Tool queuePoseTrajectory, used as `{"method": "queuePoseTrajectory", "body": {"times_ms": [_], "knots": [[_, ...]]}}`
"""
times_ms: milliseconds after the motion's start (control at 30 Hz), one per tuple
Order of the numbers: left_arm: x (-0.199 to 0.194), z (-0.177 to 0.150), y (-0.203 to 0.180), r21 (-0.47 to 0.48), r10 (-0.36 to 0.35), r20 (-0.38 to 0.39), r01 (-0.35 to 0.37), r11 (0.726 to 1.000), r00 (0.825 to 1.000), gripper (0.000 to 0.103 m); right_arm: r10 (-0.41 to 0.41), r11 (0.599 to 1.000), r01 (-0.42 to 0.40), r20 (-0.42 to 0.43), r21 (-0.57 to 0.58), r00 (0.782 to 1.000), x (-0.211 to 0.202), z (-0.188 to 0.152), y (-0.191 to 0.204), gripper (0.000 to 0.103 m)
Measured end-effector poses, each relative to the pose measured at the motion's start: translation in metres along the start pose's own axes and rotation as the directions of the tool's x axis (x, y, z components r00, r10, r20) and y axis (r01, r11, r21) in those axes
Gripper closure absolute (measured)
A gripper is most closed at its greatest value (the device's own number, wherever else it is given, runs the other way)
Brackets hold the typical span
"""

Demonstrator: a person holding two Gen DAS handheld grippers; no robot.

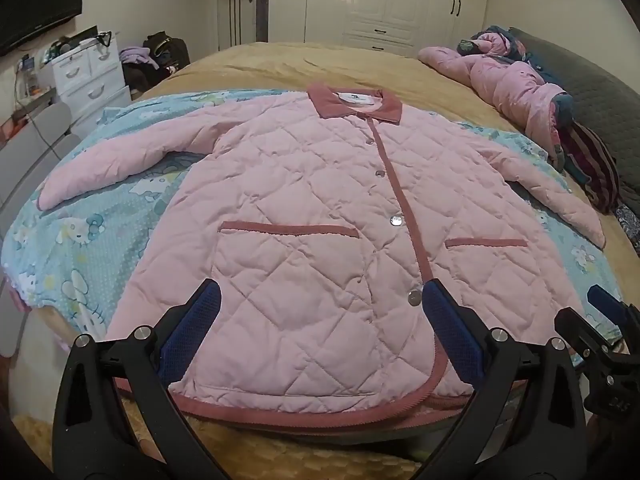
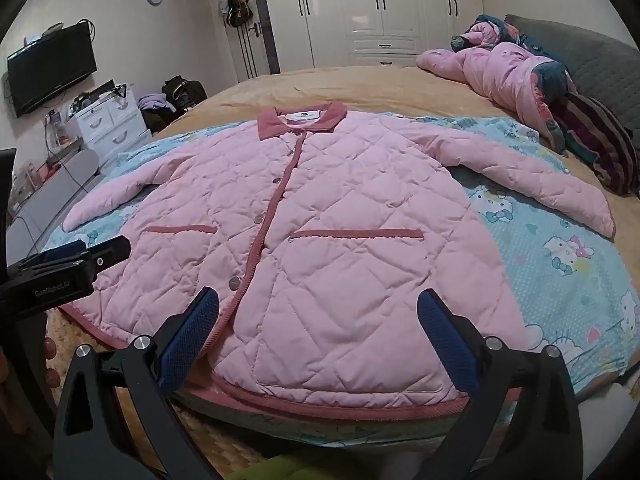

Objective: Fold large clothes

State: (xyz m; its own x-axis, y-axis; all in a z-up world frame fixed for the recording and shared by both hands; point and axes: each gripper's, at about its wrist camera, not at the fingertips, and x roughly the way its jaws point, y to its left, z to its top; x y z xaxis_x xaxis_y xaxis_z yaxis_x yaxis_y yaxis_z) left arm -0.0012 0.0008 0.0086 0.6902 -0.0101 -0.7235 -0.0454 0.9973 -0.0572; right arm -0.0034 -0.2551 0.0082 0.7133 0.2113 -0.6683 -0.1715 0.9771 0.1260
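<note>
While both tongs hover spread wide and hold nothing, the left tongs (image 1: 320, 300) hang over the near hem on the side left of the placket, and the right tongs (image 2: 318, 300) over the hem on the other side.

The jacket (image 1: 304, 216) lies face up on a blue cartoon sheet (image 1: 80, 240) spread over the bed (image 1: 300, 60), buttoned, hem (image 1: 304, 412) nearest and collar (image 1: 356, 104) farthest, both sleeves angled out to the sides. It looks quilted and padded, so I judge it soft and light but bulky: it should bend easily along the stitch lines yet spring back and puff at a fold, and a thin pinch may slip off the smooth shell. The corded hem and placket (image 1: 400, 192) look firmer, so they seem the better places to grip, as do the cuffs and the shoulder seams. A likely first hold is the left sleeve (image 1: 116, 168) or right sleeve (image 2: 532, 176) near its end, to bring it across the chest.

Each pair's black arms cover part of the hem at the bottom of its own view, so how the hem's corners lie is unclear. The left sleeve's cuff is small and distorted near the frame edge. The collar label (image 2: 298, 116) cannot be read. Beyond the jacket, a heap of pink bedding (image 2: 508, 76) lies well apart by the headboard, its contents hard to tell.
</note>
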Motion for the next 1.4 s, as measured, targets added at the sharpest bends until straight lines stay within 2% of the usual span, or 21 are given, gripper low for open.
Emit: {"method": "queuePoseTrajectory", "body": {"times_ms": [1400], "knots": [[-0.0012, -0.0015, -0.0043, 0.005, -0.010, 0.012, 0.010, 1.000, 1.000, 0.008, -0.011, 1.000, 0.011, 0.011, -0.023, 1.000, -0.0026, 0.0039, 0.0060, 0.004]]}}
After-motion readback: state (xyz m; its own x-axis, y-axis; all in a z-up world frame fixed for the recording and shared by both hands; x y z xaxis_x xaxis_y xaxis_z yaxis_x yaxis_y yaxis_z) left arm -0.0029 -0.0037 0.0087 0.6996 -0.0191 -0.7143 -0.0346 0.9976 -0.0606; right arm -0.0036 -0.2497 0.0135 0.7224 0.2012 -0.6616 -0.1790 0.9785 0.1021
